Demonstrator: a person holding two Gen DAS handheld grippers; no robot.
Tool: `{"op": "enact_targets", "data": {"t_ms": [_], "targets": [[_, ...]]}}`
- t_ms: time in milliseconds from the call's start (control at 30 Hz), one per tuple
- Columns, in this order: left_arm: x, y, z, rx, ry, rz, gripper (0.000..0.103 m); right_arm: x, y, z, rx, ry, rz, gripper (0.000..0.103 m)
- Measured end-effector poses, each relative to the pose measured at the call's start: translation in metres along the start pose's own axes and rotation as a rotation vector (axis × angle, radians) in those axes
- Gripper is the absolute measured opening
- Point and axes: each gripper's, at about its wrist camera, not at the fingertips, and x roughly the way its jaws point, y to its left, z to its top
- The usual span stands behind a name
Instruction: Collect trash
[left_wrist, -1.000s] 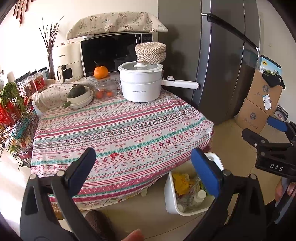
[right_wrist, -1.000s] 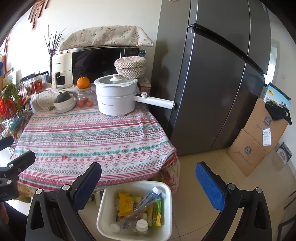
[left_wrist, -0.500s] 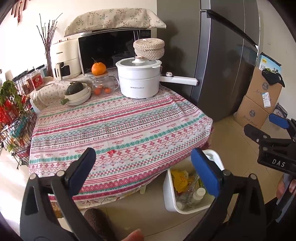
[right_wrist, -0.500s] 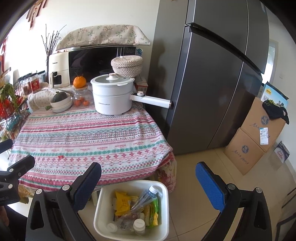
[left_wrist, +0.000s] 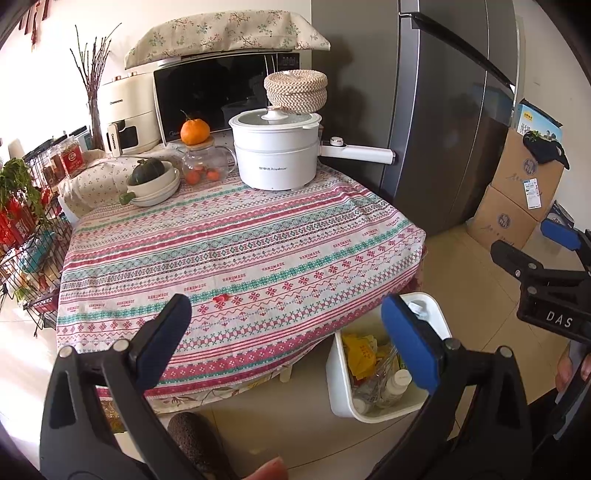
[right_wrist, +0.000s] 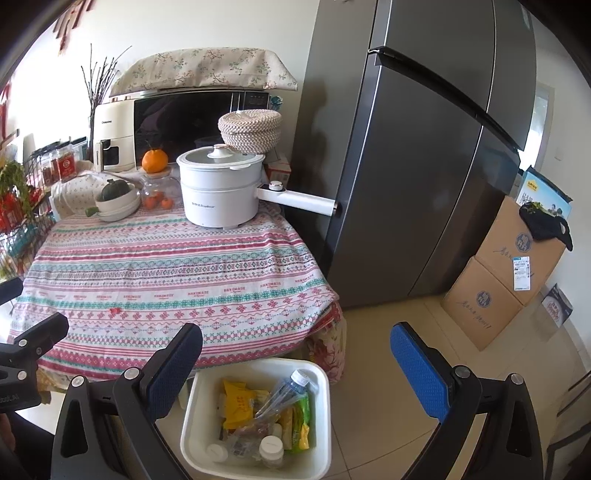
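A white trash bin (right_wrist: 192, 417) stands on the floor by the table's near corner, holding a yellow wrapper (right_wrist: 238, 404), a clear plastic bottle (right_wrist: 286, 393), green packets and small white bottles. It also shows in the left wrist view (left_wrist: 338, 376). A tiny red scrap (left_wrist: 220, 298) lies on the striped tablecloth (left_wrist: 236, 251); it also shows in the right wrist view (right_wrist: 114, 311). My left gripper (left_wrist: 286, 332) is open and empty above the table's front edge. My right gripper (right_wrist: 295, 363) is open and empty above the bin.
On the table's far side stand a white electric pot (left_wrist: 275, 155), a glass teapot with an orange (left_wrist: 205, 162) and a bowl with a squash (left_wrist: 151, 181). A grey fridge (right_wrist: 413, 166) stands right, cardboard boxes (right_wrist: 506, 273) beyond it, a wire rack (left_wrist: 26, 236) left.
Both grippers have drawn back slightly from the table and stayed open. The bin and table sit a little farther away in both views.
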Motion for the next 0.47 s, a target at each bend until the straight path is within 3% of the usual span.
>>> {"op": "enact_targets", "data": {"t_ms": [367, 467], "targets": [[0.0042, 0.0013, -0.0003, 0.004, 0.021, -0.017, 0.102, 0.0022, -0.0006, 0.0002, -0.004, 0.004, -0.006, 0.103], [0.0054, 0.0059, 0.0058, 0.011, 0.038, -0.077, 0.102, 0.0022, -0.0002, 0.0, -0.007, 0.005, -0.004, 0.103]]}}
